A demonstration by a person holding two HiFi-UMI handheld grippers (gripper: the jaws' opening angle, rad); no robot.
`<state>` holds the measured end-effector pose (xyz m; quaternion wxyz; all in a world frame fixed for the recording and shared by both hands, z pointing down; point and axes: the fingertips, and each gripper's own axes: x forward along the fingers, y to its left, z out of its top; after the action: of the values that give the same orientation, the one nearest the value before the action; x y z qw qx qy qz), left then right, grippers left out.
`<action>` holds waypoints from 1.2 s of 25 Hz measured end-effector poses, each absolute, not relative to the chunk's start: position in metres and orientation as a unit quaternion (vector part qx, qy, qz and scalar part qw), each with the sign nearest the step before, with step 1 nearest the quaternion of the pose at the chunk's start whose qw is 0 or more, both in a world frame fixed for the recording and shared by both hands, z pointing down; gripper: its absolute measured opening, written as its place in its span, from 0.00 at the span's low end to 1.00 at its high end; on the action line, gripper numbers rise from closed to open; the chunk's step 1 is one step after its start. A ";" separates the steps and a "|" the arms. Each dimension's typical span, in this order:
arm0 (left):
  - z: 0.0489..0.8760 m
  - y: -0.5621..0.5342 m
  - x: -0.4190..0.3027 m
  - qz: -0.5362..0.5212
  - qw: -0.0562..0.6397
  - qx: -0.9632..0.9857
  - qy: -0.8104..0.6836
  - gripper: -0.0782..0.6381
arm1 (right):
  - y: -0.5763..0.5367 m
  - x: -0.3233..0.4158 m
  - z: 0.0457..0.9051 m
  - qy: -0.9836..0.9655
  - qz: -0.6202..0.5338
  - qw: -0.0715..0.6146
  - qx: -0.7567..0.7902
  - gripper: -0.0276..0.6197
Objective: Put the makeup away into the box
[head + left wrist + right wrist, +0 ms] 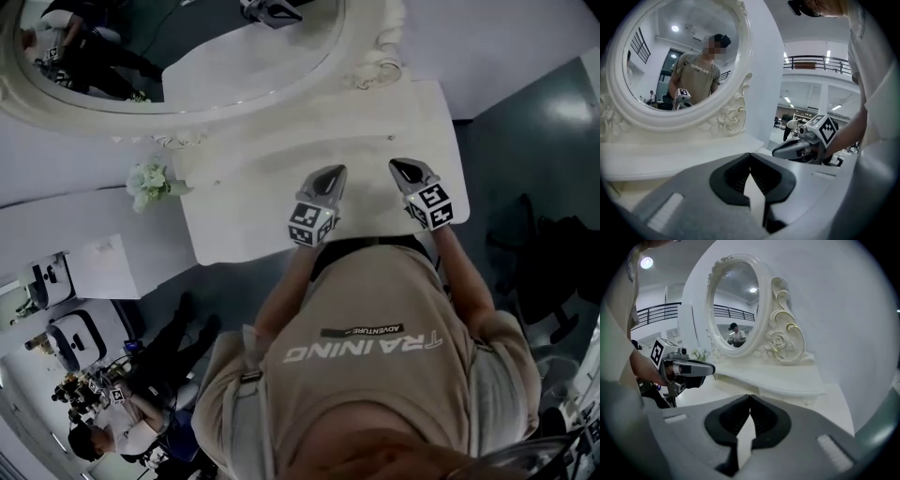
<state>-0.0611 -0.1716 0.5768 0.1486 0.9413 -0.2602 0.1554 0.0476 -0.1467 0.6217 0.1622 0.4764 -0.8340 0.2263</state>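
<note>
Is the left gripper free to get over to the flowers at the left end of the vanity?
Probably yes. The left gripper, jaws together and empty, hovers over the vanity top. Nothing shows standing on the stretch between it and the flowers, so a sideways move should meet no obstacle.

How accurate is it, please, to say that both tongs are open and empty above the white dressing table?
Not quite: the left tongs and right tongs are shut, as each gripper view shows. They are indeed empty above the white dressing table.
</note>
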 end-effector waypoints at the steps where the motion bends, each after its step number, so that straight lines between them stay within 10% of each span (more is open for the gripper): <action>1: 0.570 -0.173 -0.068 0.150 0.143 0.943 -0.262 0.12 | -0.148 0.041 0.615 -0.835 0.220 0.160 0.479 0.05; 30: 0.496 -0.161 -0.205 0.072 0.092 0.938 -0.327 0.12 | -0.096 -0.047 0.487 -0.825 0.133 0.064 0.545 0.05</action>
<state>-0.2047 -0.1615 0.4957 0.0916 0.9379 -0.3267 0.0717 -0.0472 -0.0957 0.4865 0.0641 0.5451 -0.8253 0.1326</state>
